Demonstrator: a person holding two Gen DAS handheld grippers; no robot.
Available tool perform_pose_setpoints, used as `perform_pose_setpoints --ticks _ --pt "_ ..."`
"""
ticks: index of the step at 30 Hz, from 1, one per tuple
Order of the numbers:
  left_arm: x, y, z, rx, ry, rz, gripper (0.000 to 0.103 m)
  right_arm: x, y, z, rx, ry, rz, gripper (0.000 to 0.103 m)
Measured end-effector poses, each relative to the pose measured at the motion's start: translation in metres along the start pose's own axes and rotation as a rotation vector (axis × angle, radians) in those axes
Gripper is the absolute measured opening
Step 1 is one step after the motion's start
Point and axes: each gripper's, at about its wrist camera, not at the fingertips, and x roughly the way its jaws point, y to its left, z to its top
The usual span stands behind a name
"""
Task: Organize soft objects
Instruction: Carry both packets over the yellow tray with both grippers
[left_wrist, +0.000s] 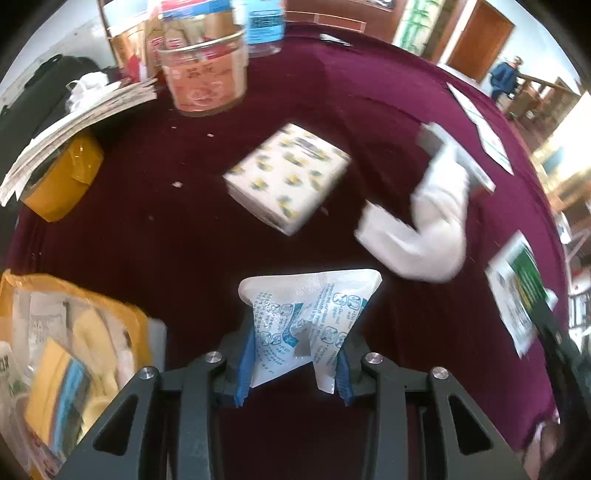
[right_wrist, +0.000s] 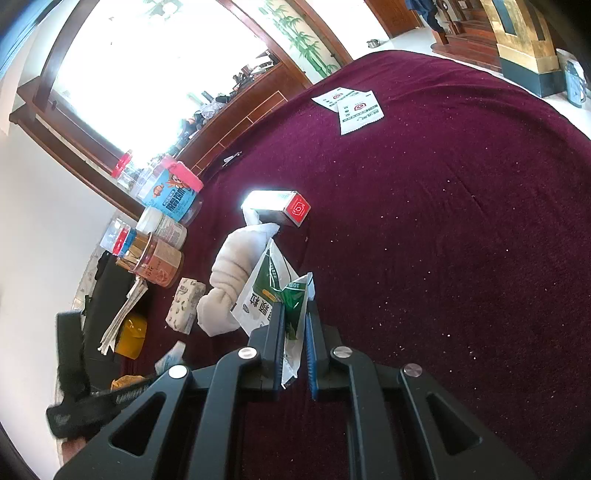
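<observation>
Tablecloth (left_wrist: 155, 229) in dark red carried most of the soft goods loose when inspected: a rolled white towel (left_wrist: 424, 236) and a patterned tissue pack (left_wrist: 288, 173) lay near each other at centre, unsorted. Your left gripper (left_wrist: 295, 369) had closed on a white printed sachet (left_wrist: 306, 317); your right gripper (right_wrist: 293, 347) pinched a green-and-white packet (right_wrist: 271, 295) between narrow jaws. Sorting, I judged, was barely begun. Motion blur obscured the left view; the orange-edged bag (left_wrist: 74, 332) was cut off.

One patterned white tissue pack (left_wrist: 288, 177); one rolled white cloth (left_wrist: 424, 229); two flat white printed sachets (right_wrist: 349, 107); one yellow tape roll (left_wrist: 62, 181).
</observation>
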Motion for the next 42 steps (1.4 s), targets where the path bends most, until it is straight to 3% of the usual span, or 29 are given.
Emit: perform_pose_setpoints --ticks 7,12,21,29,38,42 --pt "-0.033 -0.021 -0.037 0.061 -0.018 -0.088 0.037 -0.002 0.001 -0.001 -0.005 0.000 0.027 0.010" --pt "-0.052 -0.017 -0.061 0.043 -0.031 -0.134 0.037 -0.004 0.013 -0.005 -0.054 0.011 0.087 0.010" --pt "-0.076 0.015 -0.090 -0.048 -0.052 -0.217 0.037 -0.011 0.052 -0.027 -0.231 0.031 0.229 0.010" --pt "-0.125 0.041 -0.118 -0.087 -0.126 -0.291 0.038 -0.010 0.065 -0.041 -0.301 0.058 0.248 0.010" --pt "-0.173 0.122 -0.127 -0.220 -0.233 -0.252 0.038 -0.016 0.085 -0.059 -0.406 0.074 0.295 0.010" --pt "-0.164 0.153 -0.122 -0.266 -0.221 -0.212 0.038 -0.022 0.113 -0.080 -0.433 0.140 0.410 0.010"
